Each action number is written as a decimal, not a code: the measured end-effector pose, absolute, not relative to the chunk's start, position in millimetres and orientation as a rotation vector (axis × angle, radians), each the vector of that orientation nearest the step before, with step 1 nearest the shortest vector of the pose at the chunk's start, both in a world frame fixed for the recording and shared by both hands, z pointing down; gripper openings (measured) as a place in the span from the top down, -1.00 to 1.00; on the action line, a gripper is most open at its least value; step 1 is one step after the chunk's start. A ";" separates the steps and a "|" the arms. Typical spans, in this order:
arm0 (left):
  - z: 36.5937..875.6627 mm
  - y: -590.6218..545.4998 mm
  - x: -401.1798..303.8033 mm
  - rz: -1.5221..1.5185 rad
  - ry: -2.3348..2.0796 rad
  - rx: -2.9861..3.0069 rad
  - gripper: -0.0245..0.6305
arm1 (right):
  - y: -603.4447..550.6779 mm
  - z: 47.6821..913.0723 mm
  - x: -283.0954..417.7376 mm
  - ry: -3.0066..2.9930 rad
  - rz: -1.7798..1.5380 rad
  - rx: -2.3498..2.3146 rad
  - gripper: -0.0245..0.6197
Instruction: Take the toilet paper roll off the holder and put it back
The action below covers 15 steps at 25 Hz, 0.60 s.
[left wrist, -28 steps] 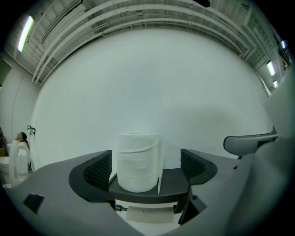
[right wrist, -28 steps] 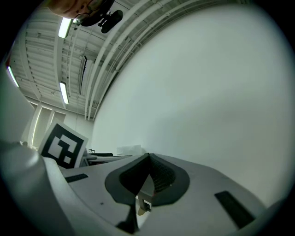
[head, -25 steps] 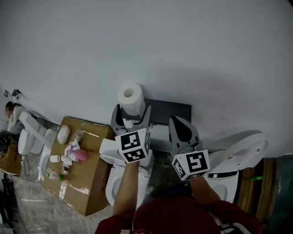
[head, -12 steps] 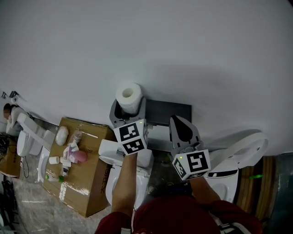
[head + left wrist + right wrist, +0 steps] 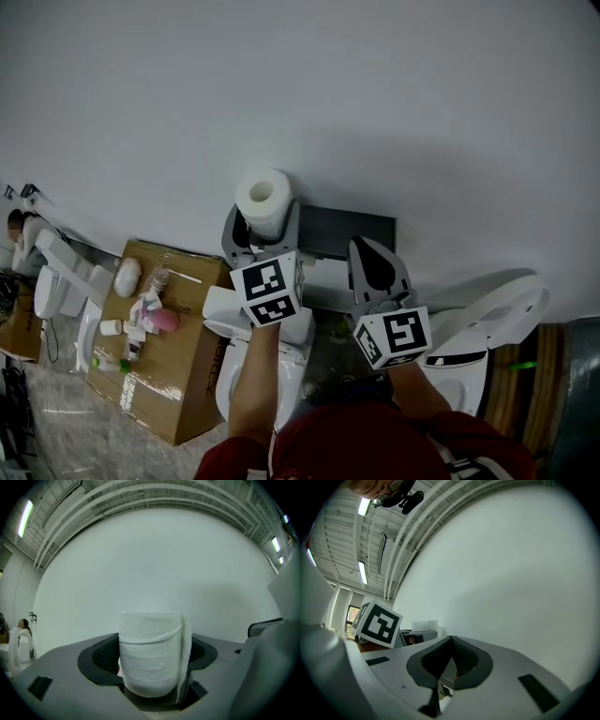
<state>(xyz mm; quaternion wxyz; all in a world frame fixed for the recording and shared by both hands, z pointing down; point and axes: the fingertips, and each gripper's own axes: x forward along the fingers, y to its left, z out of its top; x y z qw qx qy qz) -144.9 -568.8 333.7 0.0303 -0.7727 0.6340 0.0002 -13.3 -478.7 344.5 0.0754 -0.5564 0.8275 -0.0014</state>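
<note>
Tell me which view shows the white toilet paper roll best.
The left gripper view: the white toilet paper roll fills the centre, side wrap and loose tail clear. The head view shows it small, from above; the right gripper view only a white sliver.

toilet paper roll (image 5: 263, 199) white | marker cubes (image 5: 271, 289) (image 5: 394, 337) black-and-white squares (both alike) | cardboard box (image 5: 192, 375) brown

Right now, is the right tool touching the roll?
Apart. The head view shows a clear gap between the right tool and the roll. The right gripper view shows its jaws together, holding nothing.
</note>
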 end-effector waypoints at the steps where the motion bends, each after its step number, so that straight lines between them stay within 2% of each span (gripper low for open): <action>1: 328.1 -565.7 -145.6 0.013 1.948 -2.373 -0.37 | -478.7 344.5 -13.2 2.482 -0.002 -1.667 0.90; 9: 274.8 -522.9 -156.2 0.118 1.914 -2.318 -0.37 | -476.5 340.1 -18.1 2.484 0.009 -1.658 0.90; 15: 274.8 -478.3 -168.1 0.128 1.947 -2.307 -0.37 | -471.9 337.1 -22.9 2.501 0.027 -1.634 0.90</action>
